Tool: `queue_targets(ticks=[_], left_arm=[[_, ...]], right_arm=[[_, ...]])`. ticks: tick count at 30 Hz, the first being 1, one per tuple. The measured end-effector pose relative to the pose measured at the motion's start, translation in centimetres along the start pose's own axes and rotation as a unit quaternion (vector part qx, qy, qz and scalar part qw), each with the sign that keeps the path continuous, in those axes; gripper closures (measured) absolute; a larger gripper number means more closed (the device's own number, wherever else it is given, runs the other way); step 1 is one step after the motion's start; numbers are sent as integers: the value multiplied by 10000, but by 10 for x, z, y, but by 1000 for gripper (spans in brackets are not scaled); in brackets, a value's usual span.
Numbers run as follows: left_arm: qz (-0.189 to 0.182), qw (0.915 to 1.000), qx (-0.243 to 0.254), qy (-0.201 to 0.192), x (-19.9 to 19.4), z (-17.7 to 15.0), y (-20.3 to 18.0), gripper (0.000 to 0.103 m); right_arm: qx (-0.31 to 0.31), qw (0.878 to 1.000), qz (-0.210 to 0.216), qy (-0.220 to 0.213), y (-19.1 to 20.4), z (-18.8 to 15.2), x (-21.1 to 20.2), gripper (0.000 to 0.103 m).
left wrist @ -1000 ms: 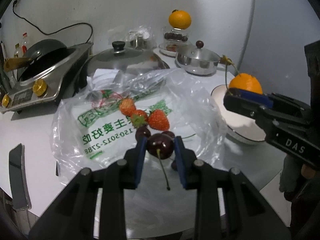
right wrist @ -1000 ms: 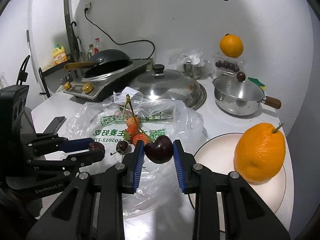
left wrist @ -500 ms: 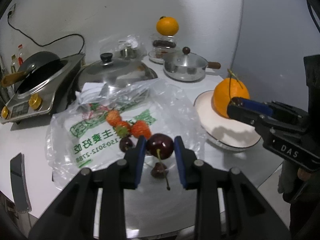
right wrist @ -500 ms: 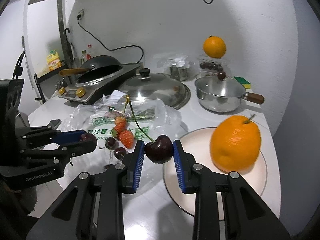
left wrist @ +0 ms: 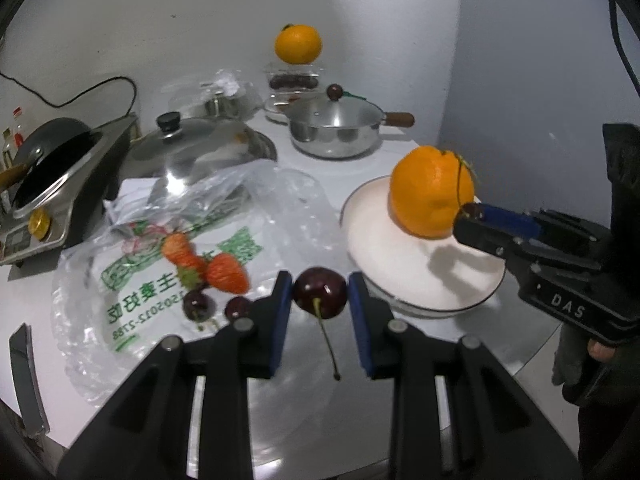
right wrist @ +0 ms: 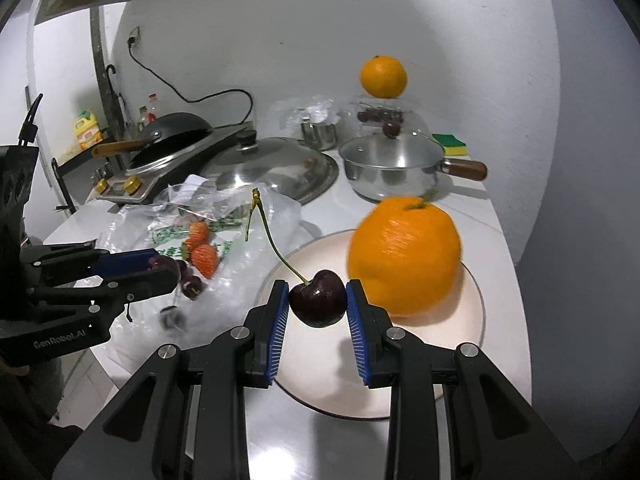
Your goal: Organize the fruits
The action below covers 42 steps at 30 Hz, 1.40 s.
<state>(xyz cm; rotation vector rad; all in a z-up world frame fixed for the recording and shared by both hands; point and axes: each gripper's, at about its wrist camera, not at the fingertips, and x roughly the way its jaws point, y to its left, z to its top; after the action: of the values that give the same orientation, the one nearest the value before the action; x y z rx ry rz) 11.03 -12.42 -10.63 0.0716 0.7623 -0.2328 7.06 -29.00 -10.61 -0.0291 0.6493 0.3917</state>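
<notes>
Each gripper holds a dark red cherry. My left gripper (left wrist: 319, 295) is shut on a cherry (left wrist: 320, 297) with its stem hanging down, just left of the white plate (left wrist: 400, 280). My right gripper (right wrist: 317, 298) is shut on a cherry (right wrist: 318, 304) with a long upright stem, over the plate (right wrist: 320, 384) beside a large orange (right wrist: 404, 254). That orange (left wrist: 432, 196) sits on the plate's far side. Two strawberries (left wrist: 224, 272) and loose cherries (left wrist: 198, 304) lie on a clear plastic bag (left wrist: 140, 280).
A steel saucepan (left wrist: 336, 128) with lid, a large pan lid (left wrist: 200, 152) and an induction cooker with a wok (left wrist: 52, 168) stand behind. A second orange (left wrist: 298, 44) rests on a clear box of cherries at the wall. A dark object (left wrist: 24, 372) lies at the left counter edge.
Both grippers have moved right with their cherries; the bag and strawberries shifted left in view. The right gripper went from over the bag to over the plate, close to the orange.
</notes>
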Motion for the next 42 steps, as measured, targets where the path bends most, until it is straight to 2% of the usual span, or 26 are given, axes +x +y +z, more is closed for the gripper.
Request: queue_targets(ticks=[10,18,30,42], left_arm=[[-106,9997,205,125,22,12,-31,73],[-146,9991,316,241,38,17,-48,73],[-211,9987,326,342,57,21,-51,73],[-414,9980,240,406,74,22,-43,72]], right_arm=[[181,9998,6,91,-28,-13,1,72],[236,9991,262,241,-31,-24,9,72],[254,9986,335,324,-33,-25,18,72],[250,9983,197,485,-32,-20,25,72]])
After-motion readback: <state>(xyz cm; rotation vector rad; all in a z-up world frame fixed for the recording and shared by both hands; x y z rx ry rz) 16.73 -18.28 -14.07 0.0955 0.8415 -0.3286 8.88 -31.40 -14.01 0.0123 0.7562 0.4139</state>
